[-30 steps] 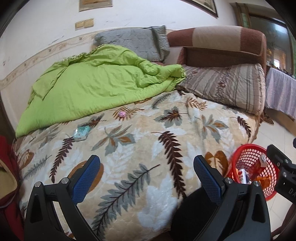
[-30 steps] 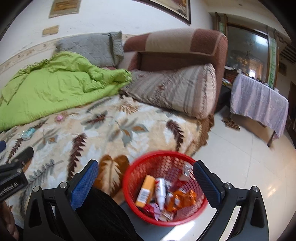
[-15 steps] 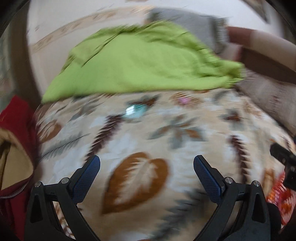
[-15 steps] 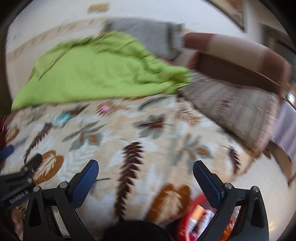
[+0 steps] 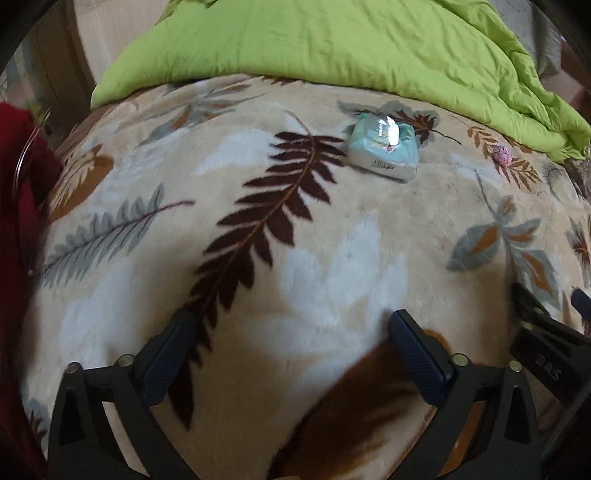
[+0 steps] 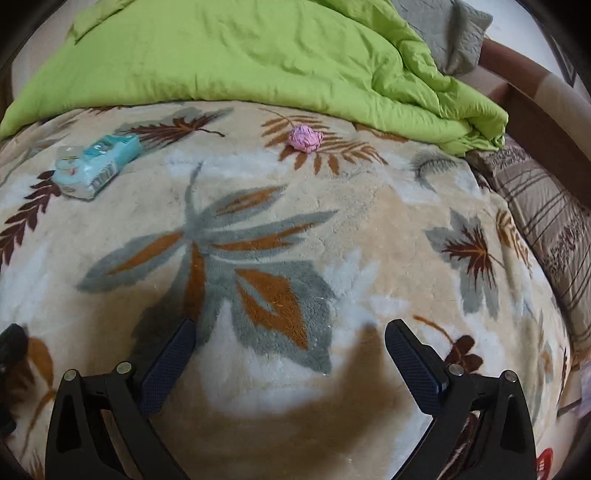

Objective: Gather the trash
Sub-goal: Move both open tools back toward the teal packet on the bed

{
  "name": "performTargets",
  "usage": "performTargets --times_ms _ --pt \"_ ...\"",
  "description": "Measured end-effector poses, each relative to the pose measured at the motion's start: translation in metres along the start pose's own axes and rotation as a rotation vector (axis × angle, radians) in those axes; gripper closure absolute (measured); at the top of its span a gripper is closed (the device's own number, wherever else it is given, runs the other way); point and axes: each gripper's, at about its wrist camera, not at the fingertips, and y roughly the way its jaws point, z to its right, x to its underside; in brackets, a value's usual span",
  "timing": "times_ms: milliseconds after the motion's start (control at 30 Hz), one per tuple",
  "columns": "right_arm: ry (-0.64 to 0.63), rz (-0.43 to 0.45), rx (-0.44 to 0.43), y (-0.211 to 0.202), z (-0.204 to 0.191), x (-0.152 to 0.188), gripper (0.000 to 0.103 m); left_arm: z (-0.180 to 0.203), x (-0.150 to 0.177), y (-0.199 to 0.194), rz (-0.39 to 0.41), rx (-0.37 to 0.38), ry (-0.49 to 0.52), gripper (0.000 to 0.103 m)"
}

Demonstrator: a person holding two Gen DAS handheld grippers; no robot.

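A pale teal tissue pack [image 5: 384,147] lies on the leaf-patterned blanket [image 5: 332,240], ahead and to the right of my left gripper [image 5: 291,321], which is open and empty. A crumpled pink paper ball [image 5: 501,154] rests farther right, near the green quilt. In the right wrist view the pink paper ball [image 6: 306,138] sits straight ahead of my right gripper [image 6: 290,330], also open and empty, and the tissue pack [image 6: 96,160] lies off to its left. Both grippers hover low over the blanket [image 6: 295,229], well short of either item.
A rumpled green quilt [image 6: 240,51] covers the far side of the bed. A grey pillow [image 6: 450,33], a striped cushion [image 6: 546,214] and a brown sofa arm [image 6: 535,92] stand on the right. A dark red cloth [image 5: 22,206] hangs at the left edge.
Both grippers have swung away from the red basket and moved in low over the bed; the tissue pack and the pink ball now look much closer. Both stay open.
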Motion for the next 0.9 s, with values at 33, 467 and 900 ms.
performTargets --times_ms 33,467,900 --pt "0.047 0.014 -0.003 -0.004 0.004 0.004 0.000 0.000 0.001 0.001 0.009 -0.002 -0.002 0.000" --pt "0.152 -0.005 -0.120 0.001 0.022 0.012 0.000 0.001 0.000 0.004 0.048 -0.028 0.009 0.000" --pt "0.146 -0.005 -0.114 0.004 0.021 0.009 0.000 0.005 -0.001 0.006 0.057 -0.018 0.010 0.000"
